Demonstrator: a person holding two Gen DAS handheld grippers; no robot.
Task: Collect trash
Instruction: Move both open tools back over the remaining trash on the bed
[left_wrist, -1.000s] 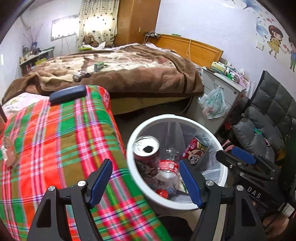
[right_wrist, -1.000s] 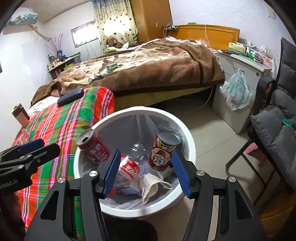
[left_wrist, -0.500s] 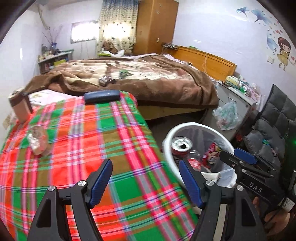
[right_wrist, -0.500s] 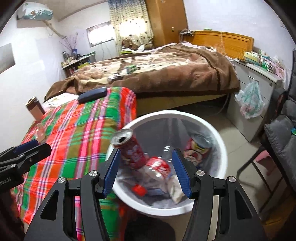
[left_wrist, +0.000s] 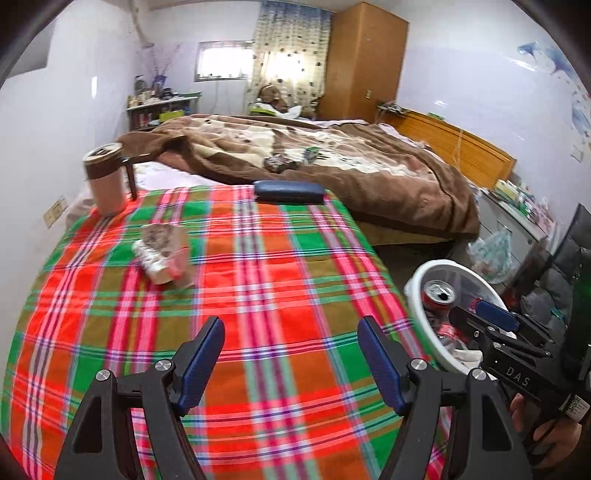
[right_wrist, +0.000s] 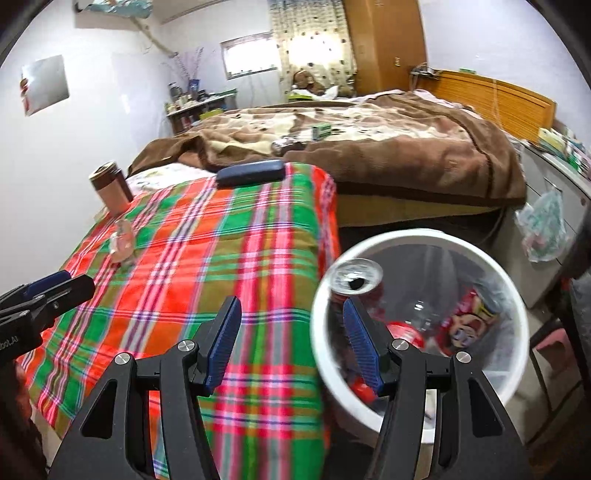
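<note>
White bin (right_wrist: 424, 240) already holds cans and a bottle; crumpled wrapper (left_wrist: 162, 254) left on plaid worktop (left_wrist: 277, 295), uncollected; left gripper (left_wrist: 291, 354) apart, empty, wrapper at its 11 o'clock, well apart; right gripper (right_wrist: 291, 339) apart, empty, bin at its 3 o'clock.

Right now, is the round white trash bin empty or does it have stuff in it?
It has stuff in it. The round white trash bin holds a red drink can, a cartoon-printed can and other litter.

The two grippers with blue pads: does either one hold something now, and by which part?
Nothing is held. The left gripper and the right gripper both stand open and empty.
</note>
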